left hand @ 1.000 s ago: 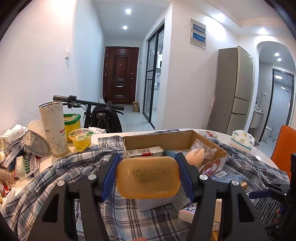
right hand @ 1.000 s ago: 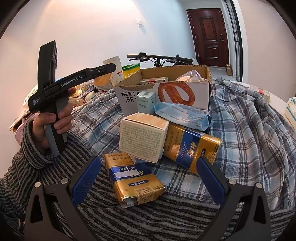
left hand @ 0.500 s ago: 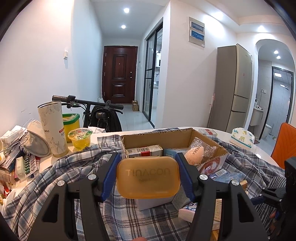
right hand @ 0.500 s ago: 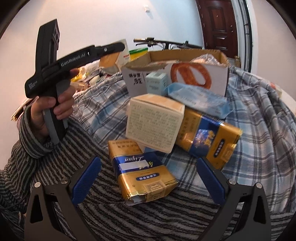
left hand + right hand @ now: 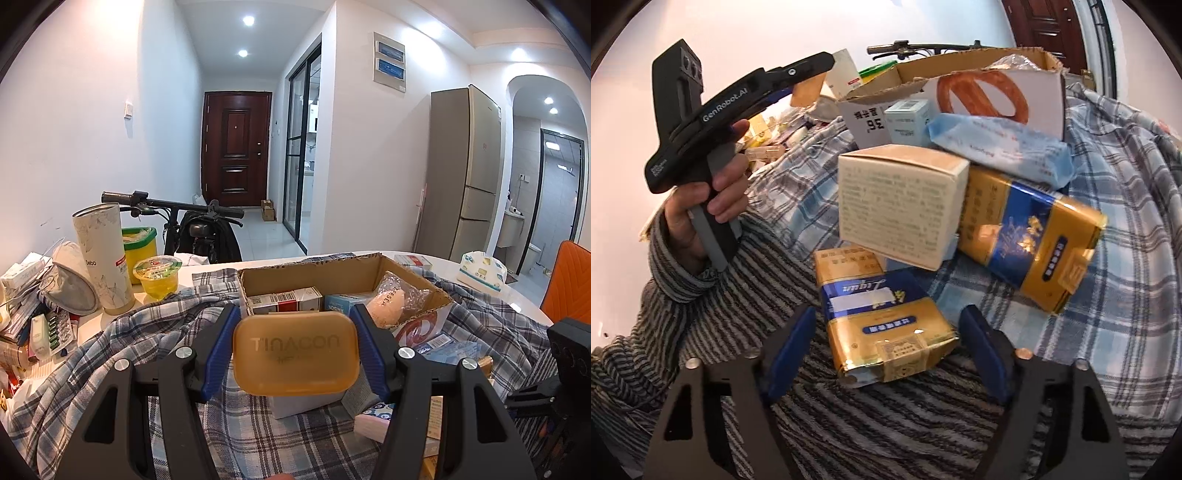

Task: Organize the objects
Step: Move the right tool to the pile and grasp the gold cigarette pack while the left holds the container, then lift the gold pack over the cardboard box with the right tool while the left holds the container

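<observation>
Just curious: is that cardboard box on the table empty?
No: the cardboard box holds a red-and-white carton and a bagged pink item.

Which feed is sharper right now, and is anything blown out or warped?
Left wrist view: sharp, the amber case reads clearly; ceiling spotlights flare; fisheye bends the walls. Right wrist view: motion-blurred, print on the cream box smeared; glare on the gold pack.

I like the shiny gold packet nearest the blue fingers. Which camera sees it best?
The right wrist view: the gold packet lies big and whole between the closing right tool. In the left wrist view it cannot be picked out; the held orange box blocks much.
</observation>
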Action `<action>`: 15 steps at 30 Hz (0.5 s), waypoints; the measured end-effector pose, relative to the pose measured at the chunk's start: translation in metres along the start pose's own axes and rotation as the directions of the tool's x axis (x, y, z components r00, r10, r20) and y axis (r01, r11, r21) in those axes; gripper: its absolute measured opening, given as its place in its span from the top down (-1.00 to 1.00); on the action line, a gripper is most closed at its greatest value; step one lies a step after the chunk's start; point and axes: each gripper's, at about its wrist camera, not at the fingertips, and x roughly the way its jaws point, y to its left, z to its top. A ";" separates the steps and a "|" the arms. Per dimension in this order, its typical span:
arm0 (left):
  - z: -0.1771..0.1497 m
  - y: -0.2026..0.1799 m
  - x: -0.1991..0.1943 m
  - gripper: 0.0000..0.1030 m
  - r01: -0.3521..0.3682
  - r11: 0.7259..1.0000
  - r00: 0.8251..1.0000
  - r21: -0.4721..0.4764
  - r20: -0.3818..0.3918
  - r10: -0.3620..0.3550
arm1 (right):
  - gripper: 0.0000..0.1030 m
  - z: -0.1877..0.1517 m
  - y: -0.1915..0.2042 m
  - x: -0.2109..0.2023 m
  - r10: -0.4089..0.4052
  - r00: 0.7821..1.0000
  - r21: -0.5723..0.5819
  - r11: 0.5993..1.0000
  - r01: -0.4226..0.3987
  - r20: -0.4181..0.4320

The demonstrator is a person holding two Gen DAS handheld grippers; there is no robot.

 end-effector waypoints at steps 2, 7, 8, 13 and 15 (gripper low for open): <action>0.000 0.000 0.000 -0.23 0.001 1.000 1.000 -0.003 -0.003 -0.001 | -0.23 0.000 0.000 0.000 0.010 1.000 -0.002 1.000 -0.010 0.002; -0.001 0.000 0.001 -0.23 0.002 1.000 1.000 -0.004 -0.004 -0.002 | -0.15 -0.004 0.003 -0.011 0.059 0.997 -0.033 0.998 -0.057 0.054; 0.000 0.000 0.001 -0.23 0.002 1.000 1.000 -0.004 -0.004 -0.002 | -0.14 -0.005 0.003 -0.015 0.075 0.995 -0.032 0.997 -0.073 0.067; 0.000 0.000 0.001 -0.23 0.002 1.000 1.000 -0.005 -0.004 -0.002 | -0.13 -0.008 0.004 -0.032 0.123 0.985 -0.024 0.992 -0.121 0.118; -0.001 0.001 0.001 -0.23 0.003 1.000 1.000 -0.009 -0.006 -0.003 | -0.13 -0.009 0.005 -0.036 0.135 0.983 -0.024 0.991 -0.133 0.127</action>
